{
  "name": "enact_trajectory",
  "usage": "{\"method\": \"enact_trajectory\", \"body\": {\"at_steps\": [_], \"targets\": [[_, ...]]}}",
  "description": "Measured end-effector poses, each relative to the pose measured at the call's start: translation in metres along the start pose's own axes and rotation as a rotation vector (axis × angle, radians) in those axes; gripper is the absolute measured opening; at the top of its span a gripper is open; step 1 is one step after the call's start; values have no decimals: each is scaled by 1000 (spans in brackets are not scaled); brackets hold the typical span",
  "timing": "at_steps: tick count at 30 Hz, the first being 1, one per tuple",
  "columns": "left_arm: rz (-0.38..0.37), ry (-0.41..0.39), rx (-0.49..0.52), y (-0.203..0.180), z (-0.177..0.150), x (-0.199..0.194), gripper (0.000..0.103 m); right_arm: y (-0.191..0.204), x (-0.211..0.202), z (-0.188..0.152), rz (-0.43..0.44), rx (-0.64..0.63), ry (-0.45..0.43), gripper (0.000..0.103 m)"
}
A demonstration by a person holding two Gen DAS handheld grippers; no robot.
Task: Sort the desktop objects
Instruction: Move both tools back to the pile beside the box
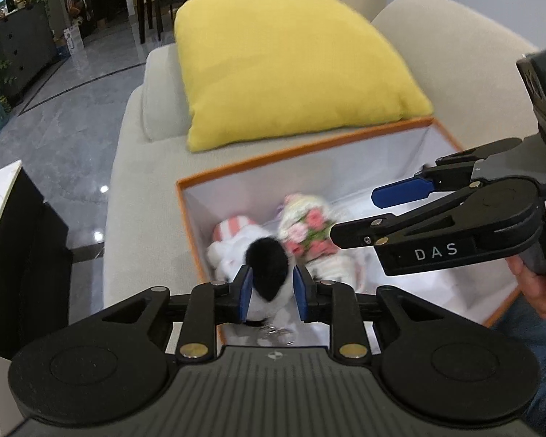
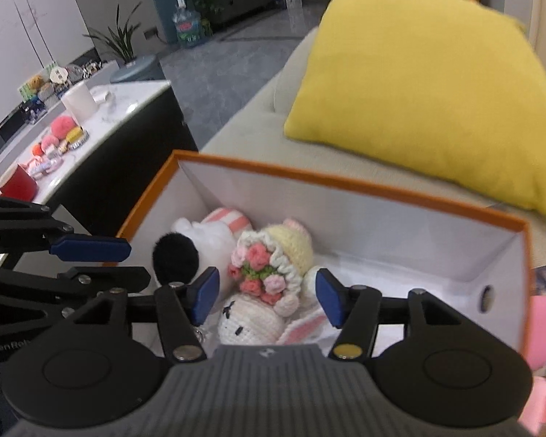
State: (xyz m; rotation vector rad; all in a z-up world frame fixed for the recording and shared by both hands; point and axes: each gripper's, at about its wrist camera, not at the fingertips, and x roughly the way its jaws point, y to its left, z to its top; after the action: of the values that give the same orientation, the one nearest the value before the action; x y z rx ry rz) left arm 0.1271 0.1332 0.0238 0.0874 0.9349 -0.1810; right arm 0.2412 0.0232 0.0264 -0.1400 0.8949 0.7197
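Between the narrowly parted pads of the left gripper (image 1: 272,289) the black-eared plush (image 1: 264,266) is seen, contact uncertain; the right gripper (image 2: 267,300) is spread wide, empty, above the crochet doll (image 2: 273,266) in the orange box (image 2: 345,178); dropping-off is judged under way; next, a fetch from the marble table (image 2: 120,113), shown only in the right view

Right hand-held gripper (image 2: 267,296) open above orange box (image 2: 345,182) on sofa (image 2: 251,134). Inside: crochet doll (image 2: 273,266), white plush (image 2: 211,236) with black pompom (image 2: 174,256), nothing between pads. Left hand-held gripper (image 2: 109,262) at left edge. Yellow pillow (image 2: 418,91) behind box. Tabletop (image 2: 120,109) at left with clutter.
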Motion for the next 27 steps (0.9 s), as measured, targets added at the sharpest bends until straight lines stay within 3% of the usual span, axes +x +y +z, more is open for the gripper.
{"method": "enact_trajectory", "body": {"at_steps": [6, 11, 16, 21, 23, 27], "targets": [[-79, -37, 54, -39, 17, -22, 28, -31, -62, -4, -22, 19, -56, 60], [-190, -41, 78, -86, 35, -25, 28, -74, -114, -17, -116, 29, -52, 53], [-312, -20, 91, -137, 55, -13, 29, -120, -149, -40, -222, 39, 17, 44], [-371, 46, 102, -186, 72, 16, 39, -157, -154, -69, -277, 55, 140, 31], [-379, 93, 97, -206, 72, 29, 48, -169, -151, -79, -273, 56, 184, 31], [-343, 182, 88, -234, 80, 61, 48, -183, -140, -90, -229, 56, 243, 30]]}}
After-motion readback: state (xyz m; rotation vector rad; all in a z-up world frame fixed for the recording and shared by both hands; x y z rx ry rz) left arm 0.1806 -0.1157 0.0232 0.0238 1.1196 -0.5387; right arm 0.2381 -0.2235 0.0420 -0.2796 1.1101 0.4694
